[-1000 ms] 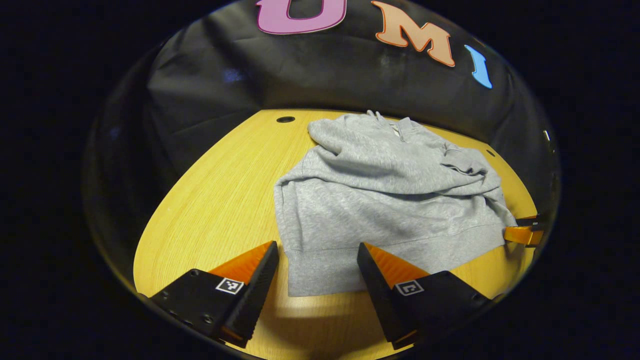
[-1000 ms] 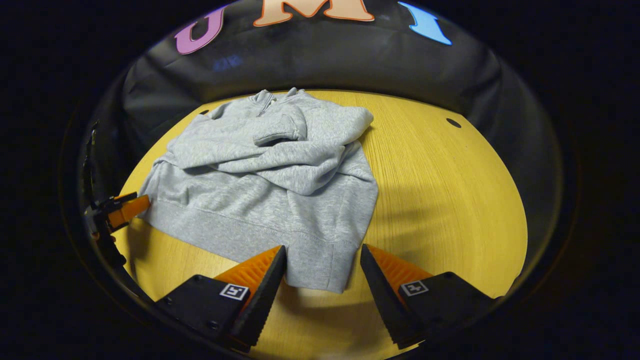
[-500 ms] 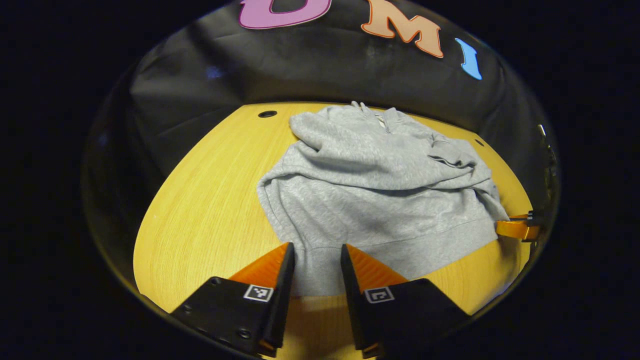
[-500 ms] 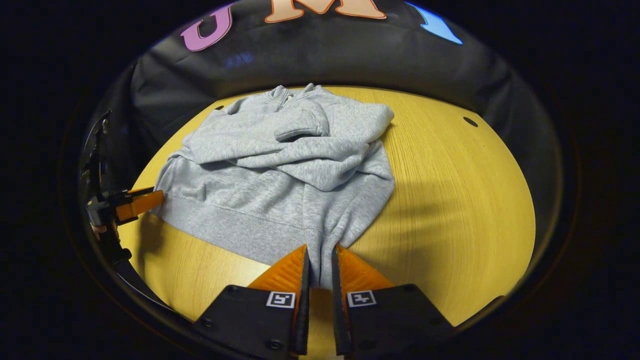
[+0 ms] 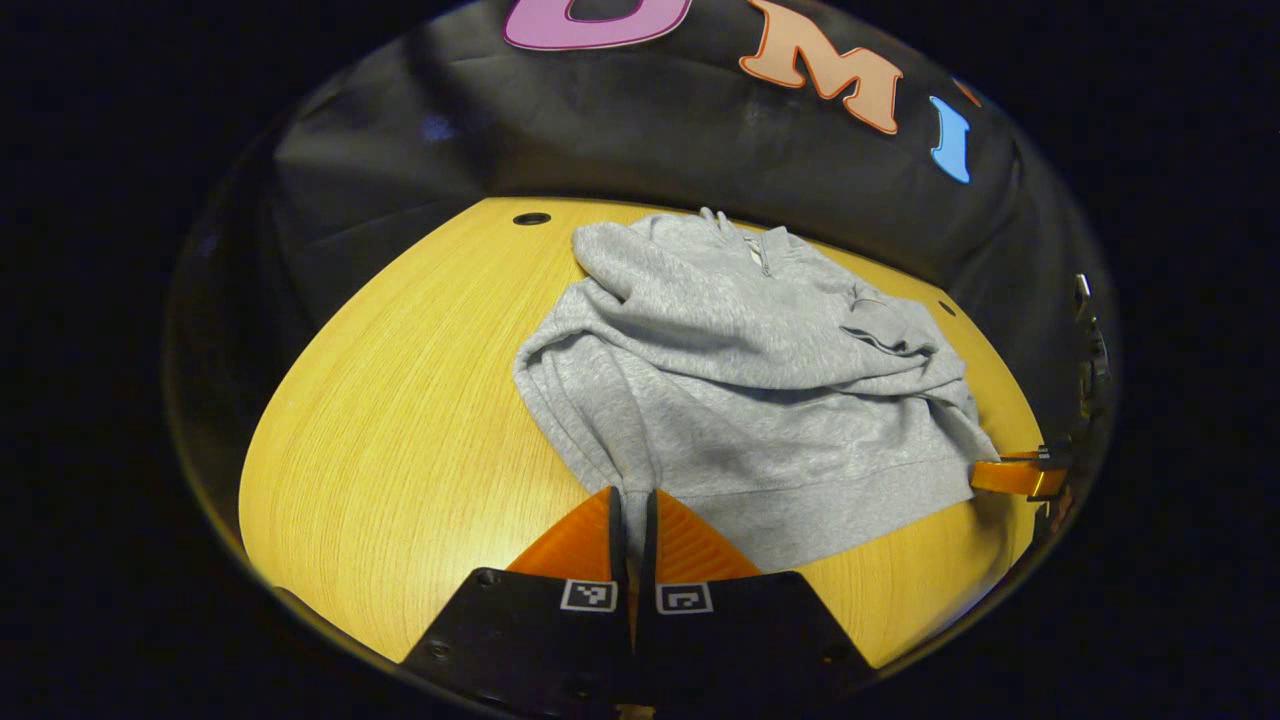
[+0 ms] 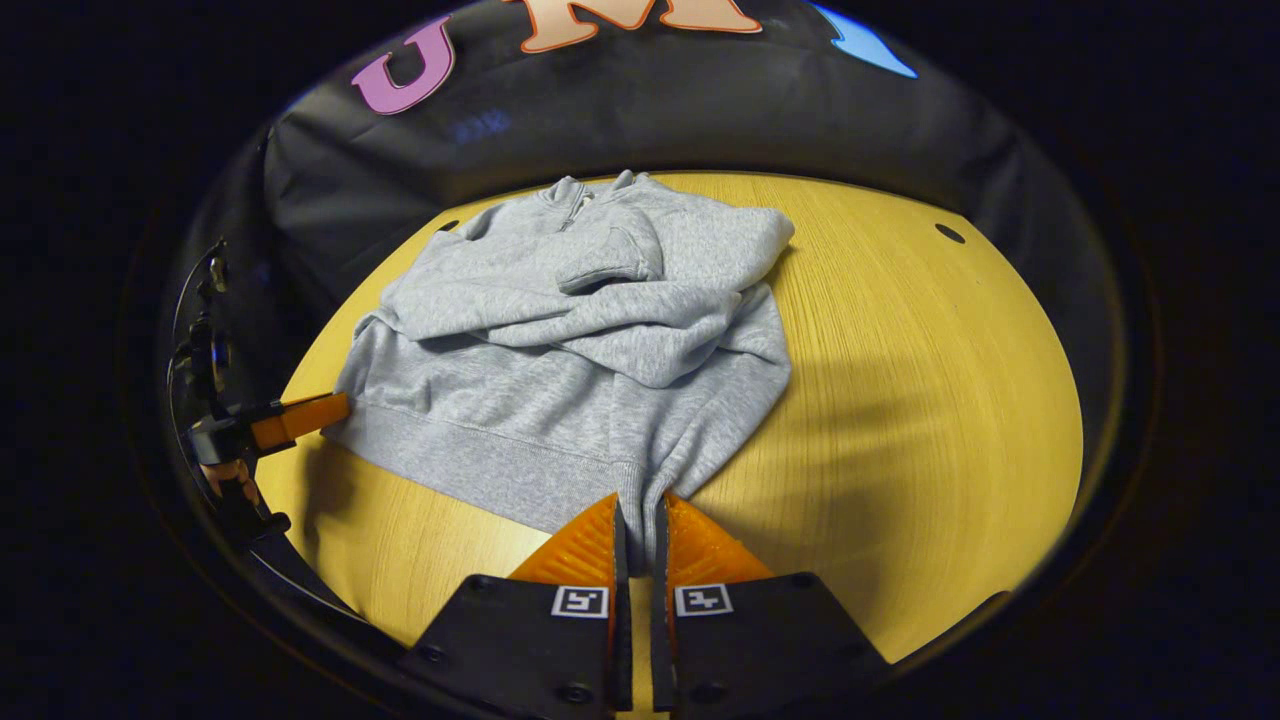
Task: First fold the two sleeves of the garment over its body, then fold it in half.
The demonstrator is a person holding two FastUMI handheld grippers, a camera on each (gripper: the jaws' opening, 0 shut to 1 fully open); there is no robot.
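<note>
the soft grey fleece sweatshirt (image 5: 740,390) lies mid-frame on the yellow wooden table (image 5: 400,420), sleeves already crossed over its body; left gripper (image 5: 632,505) and right gripper (image 6: 640,510) each pinch a hem corner; limp, light cloth, likely to sag, best lifted evenly

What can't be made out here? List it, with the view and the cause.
- Table under the sweatshirt: covered by the cloth, both views.
- Sweatshirt front under the folded sleeves: covered by them, both views.
- Hem corner inside the left gripper: pinched between its fingers, left gripper view.
- Hem corner inside the right gripper: the same, right gripper view.
</note>
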